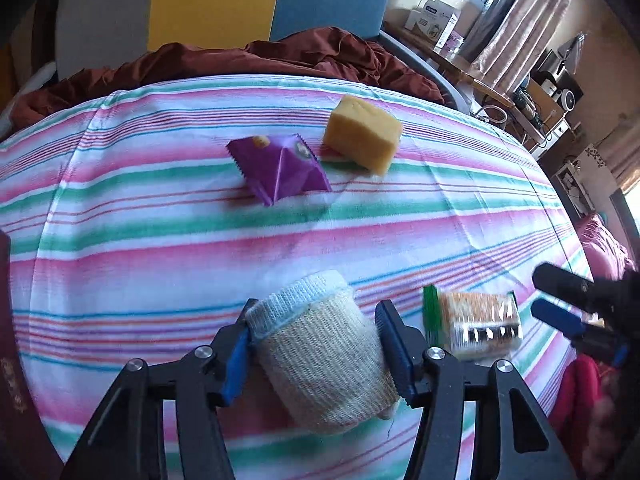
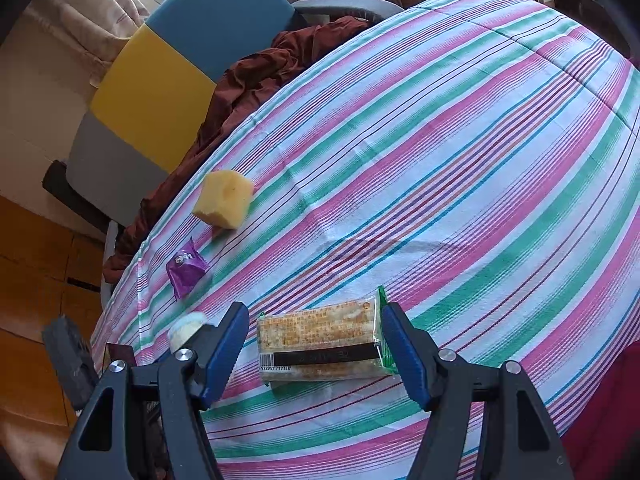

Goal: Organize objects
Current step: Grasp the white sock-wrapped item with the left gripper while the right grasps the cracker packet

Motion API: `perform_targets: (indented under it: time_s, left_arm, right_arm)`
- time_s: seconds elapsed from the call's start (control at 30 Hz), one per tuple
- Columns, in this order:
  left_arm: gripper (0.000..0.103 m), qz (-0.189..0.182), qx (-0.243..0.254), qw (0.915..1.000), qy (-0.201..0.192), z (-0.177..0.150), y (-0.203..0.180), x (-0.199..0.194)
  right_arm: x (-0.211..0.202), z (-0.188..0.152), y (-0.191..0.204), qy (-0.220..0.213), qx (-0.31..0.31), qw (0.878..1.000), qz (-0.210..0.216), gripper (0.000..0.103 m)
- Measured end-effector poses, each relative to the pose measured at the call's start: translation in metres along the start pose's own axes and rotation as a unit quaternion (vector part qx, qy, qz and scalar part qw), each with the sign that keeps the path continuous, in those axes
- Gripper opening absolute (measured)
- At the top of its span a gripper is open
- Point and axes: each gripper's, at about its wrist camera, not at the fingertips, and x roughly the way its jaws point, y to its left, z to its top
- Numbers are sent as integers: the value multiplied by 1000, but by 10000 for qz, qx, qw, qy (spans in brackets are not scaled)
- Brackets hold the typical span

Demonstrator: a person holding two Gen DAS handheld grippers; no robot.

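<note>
A rolled beige sock with a white cuff lies on the striped bedsheet between the fingers of my open left gripper; whether the pads touch it I cannot tell. A green-edged cracker packet lies between the fingers of my open right gripper; it also shows in the left wrist view, with the right gripper beside it. A purple snack packet and a yellow sponge lie farther back; both show in the right wrist view, the packet and the sponge.
A rust-brown blanket is bunched at the bed's far edge before a grey, yellow and blue headboard. A desk with boxes and curtains stand at the right. A red cloth lies near the right gripper.
</note>
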Motion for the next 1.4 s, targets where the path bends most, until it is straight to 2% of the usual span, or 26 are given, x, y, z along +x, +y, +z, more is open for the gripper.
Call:
perform_targets:
  time_s: [0.13,0.2,0.3,0.37,0.5,0.63,0.77,0.8,0.9,0.93,1.07,1.2,1.4]
  left_arm:
    - [58,-131,80,9998,-137,-40,5,-23]
    - [54,-216,144,9995,-191,-58,3,-30]
    - [51,-142,482,9982,-329,-81,-4,-40]
    - [51,-124,568,9977,-361,-87,-6,-41]
    - [50,-326,416,9981,-316,-85,3,-41]
    - [50,-383,407,9978,-343,-86,5,-42]
    - [50,-474,368,9975,-362,-90,10,-45]
    - [50,-498,348,9975,-366,-91,11,-46]
    - [51,-553,287,9973,-394,-92,14,-47]
    - [51,-590,260,9971,-410,-93,16,-48]
    - [51,-628,245,9968,-429,-94,17,-48]
    - [51,-612,247,9967,-465,-95,16,-48]
    - [51,-606,248,9966,-503,-95,17,-47]
  right_arm:
    - [4,0,-2,96,-13,9999,-110,70]
    - [6,0,-2,91,-30,9997,-228,70]
    - [8,1,-2,51,-81,9990,-440,70]
    - [10,2,0,27,-171,9982,-567,70]
    - [17,3,2,77,-287,9966,-766,70]
    - [25,2,2,205,-280,9959,-837,70]
    - [35,-3,8,553,-394,9954,-671,72]
    - [37,-6,10,685,-419,9955,-495,72]
    - [41,-13,15,1109,-280,9925,423,72]
    - [42,-15,17,1193,-278,9910,544,70]
    - [37,-15,16,1046,-289,9931,436,66]
    - [33,-9,18,725,-378,9966,113,66]
    - [30,-16,47,487,-1279,9903,-233,67]
